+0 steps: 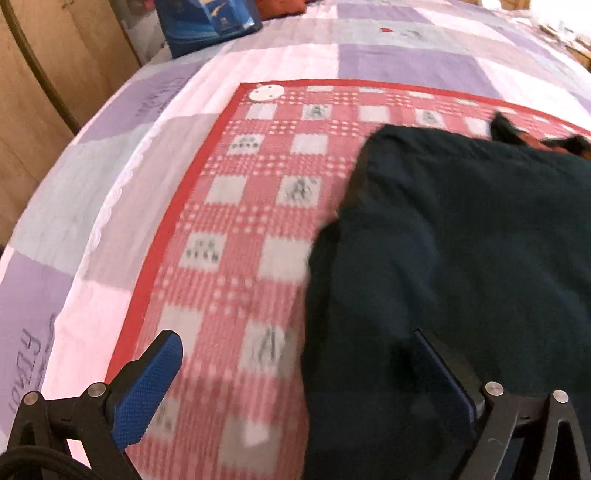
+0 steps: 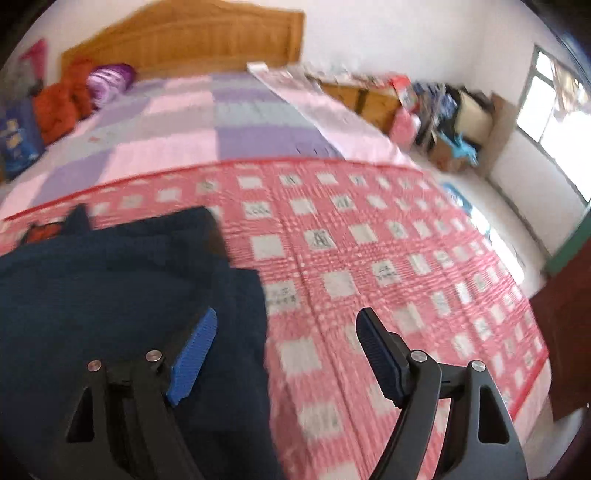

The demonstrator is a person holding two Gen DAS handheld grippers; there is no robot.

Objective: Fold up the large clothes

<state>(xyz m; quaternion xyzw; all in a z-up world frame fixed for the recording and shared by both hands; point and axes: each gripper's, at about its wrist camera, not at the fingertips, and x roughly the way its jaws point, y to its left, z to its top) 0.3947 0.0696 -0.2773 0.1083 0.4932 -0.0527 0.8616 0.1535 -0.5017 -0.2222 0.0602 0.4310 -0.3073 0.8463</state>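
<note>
A dark navy garment (image 1: 461, 258) lies folded on a red-and-white checked mat (image 1: 240, 221) on the bed. It also shows in the right wrist view (image 2: 118, 280) on the same mat (image 2: 369, 258). A bit of red-orange fabric (image 1: 546, 142) shows at its far edge. My left gripper (image 1: 295, 343) is open and empty above the garment's left edge, its right finger over the dark cloth. My right gripper (image 2: 286, 325) is open and empty above the garment's right edge.
The bed has a pink, purple and grey checked sheet (image 1: 369, 55). A blue box (image 1: 210, 22) and red bedding (image 2: 62, 99) lie near the wooden headboard (image 2: 184, 33). A wooden wardrobe (image 1: 44, 74) stands left. Cluttered boxes (image 2: 454, 118) and a window (image 2: 554, 110) are right.
</note>
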